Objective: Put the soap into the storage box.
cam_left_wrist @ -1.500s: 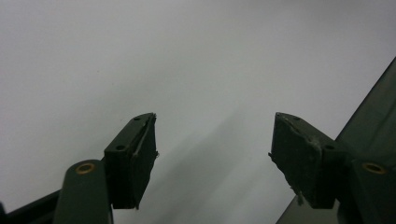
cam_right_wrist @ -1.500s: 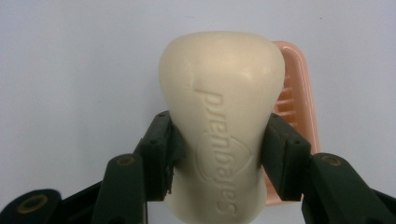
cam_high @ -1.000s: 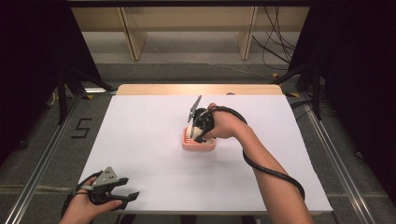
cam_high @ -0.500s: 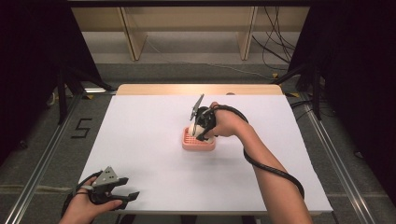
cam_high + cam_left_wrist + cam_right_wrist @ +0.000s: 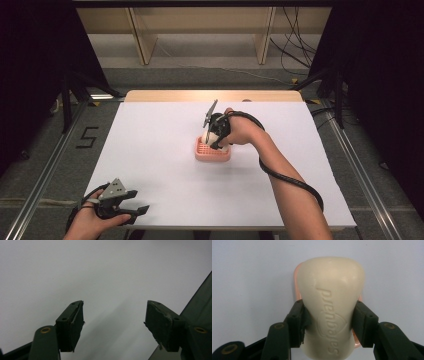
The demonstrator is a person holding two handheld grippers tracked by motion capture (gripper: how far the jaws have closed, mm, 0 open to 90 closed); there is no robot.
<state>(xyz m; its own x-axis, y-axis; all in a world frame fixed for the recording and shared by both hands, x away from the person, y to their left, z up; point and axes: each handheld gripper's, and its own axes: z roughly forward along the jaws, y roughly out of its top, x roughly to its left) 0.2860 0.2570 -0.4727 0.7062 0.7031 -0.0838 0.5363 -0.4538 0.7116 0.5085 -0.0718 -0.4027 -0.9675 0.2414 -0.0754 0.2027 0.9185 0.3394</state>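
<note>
1. The right claw (image 5: 329,322) is clenched on a soap (image 5: 330,302); its two black pads press the long sides of the bar, one on each side.
2. In the high view the right claw (image 5: 216,141) points down over a pink dish (image 5: 213,151) near the middle of the counter (image 5: 150,145), and the soap (image 5: 213,137) sits between its jaws just above the dish.
3. In the right gripper view the rim of the dish (image 5: 296,287) shows as a thin pink edge behind the soap; I cannot tell whether the soap touches it.
4. The left claw (image 5: 113,322) is released: its jaws stand wide apart with nothing between them.
5. In the high view the left claw (image 5: 137,210) is at the near left edge of the counter, well apart from the dish.
6. The soap is cream, smooth and matte, with rounded corners and letters pressed into its face.
7. The dish is a low rounded rectangle with ridges inside.
8. The counter is white and plain, with a wooden strip at its far edge.
9. Around it the floor (image 5: 60,165) is grey, and the sides of the room are dark.
</note>
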